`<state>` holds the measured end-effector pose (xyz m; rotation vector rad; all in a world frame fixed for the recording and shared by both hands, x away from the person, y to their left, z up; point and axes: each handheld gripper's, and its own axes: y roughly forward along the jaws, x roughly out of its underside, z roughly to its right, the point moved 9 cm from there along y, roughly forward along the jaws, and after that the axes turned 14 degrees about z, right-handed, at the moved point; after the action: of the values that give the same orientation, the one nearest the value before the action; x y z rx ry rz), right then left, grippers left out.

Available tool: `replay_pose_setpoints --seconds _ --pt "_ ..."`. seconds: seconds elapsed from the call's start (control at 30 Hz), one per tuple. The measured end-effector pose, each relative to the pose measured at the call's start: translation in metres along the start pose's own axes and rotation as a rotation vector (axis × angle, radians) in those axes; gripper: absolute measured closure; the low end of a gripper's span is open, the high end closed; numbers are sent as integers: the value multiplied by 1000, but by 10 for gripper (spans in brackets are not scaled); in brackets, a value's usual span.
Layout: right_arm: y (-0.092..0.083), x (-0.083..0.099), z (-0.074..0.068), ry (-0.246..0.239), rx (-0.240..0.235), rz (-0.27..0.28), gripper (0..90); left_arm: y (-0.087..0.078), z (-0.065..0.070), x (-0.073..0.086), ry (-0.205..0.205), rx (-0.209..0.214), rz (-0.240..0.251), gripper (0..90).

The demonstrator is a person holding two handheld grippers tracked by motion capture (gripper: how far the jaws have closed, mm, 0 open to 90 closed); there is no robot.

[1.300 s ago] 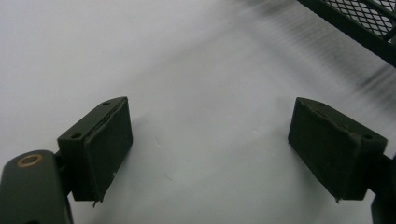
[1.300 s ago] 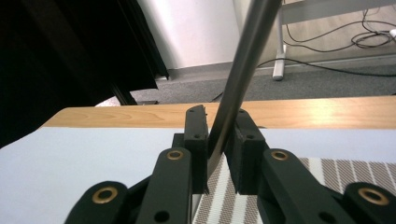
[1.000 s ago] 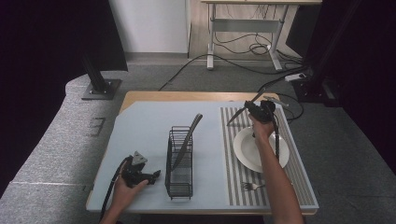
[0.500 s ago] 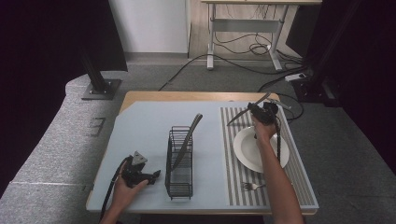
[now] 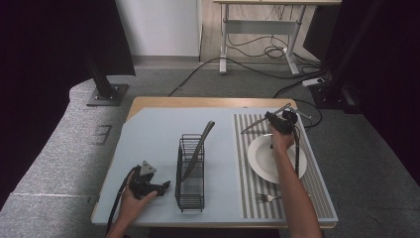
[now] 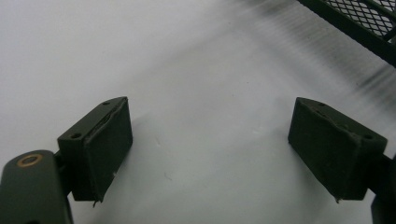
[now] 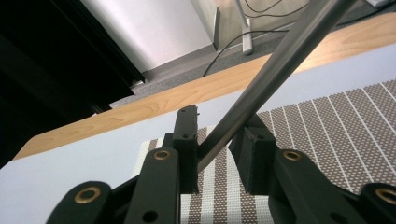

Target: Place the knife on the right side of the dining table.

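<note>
Two grippers in play at the table [image 5: 163,124]. Nearest the person, the left gripper [image 5: 159,187] rests low on the pale blue surface at the near left, just beside the black wire rack [image 5: 190,171]; in the left gripper view its jaws stand wide apart with nothing but bare tabletop between the pads [image 6: 109,144], and a corner of the rack's mesh shows at upper right. A fork [image 5: 267,198] lies on the striped mat [image 5: 247,163] near the front edge. Beyond it, a white plate [image 5: 262,158] sits on the same mat, partly crossed by the right forearm. A dark utensil [image 5: 198,148] leans in the rack, handle tilted up and away. Farthest out, the right gripper [image 5: 271,120] is raised over the far end of the mat with a metal knife [image 5: 260,121] in its jaws, blade pointing left. In the right gripper view the steel handle [image 7: 280,60] runs diagonally between the jaws; they have just been opening, a gap shows on the right side, and whether the pads press it I cannot tell.
</note>
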<state>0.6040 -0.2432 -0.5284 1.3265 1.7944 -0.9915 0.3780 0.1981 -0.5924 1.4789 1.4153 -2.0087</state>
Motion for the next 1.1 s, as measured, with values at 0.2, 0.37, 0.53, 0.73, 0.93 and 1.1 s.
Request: replay_pose_setpoints --seconds 0.2,0.37,0.53,0.73,0.93,1.1 --pt "1 2 5 27 29 -12 711 0 0 0 -1 0 0 131" --pt "1 6 12 43 54 -24 697 0 0 0 0 0 0 130" --pt "2 9 18 63 79 -35 684 0 0 0 0 1 0 131" --pt "2 13 23 76 103 -47 668 0 0 0 0 1 0 131" --pt "2 15 26 80 120 -57 655 0 0 0 0 1 0 131" --pt "2 16 27 75 135 -62 650 0 0 0 0 1 0 131"
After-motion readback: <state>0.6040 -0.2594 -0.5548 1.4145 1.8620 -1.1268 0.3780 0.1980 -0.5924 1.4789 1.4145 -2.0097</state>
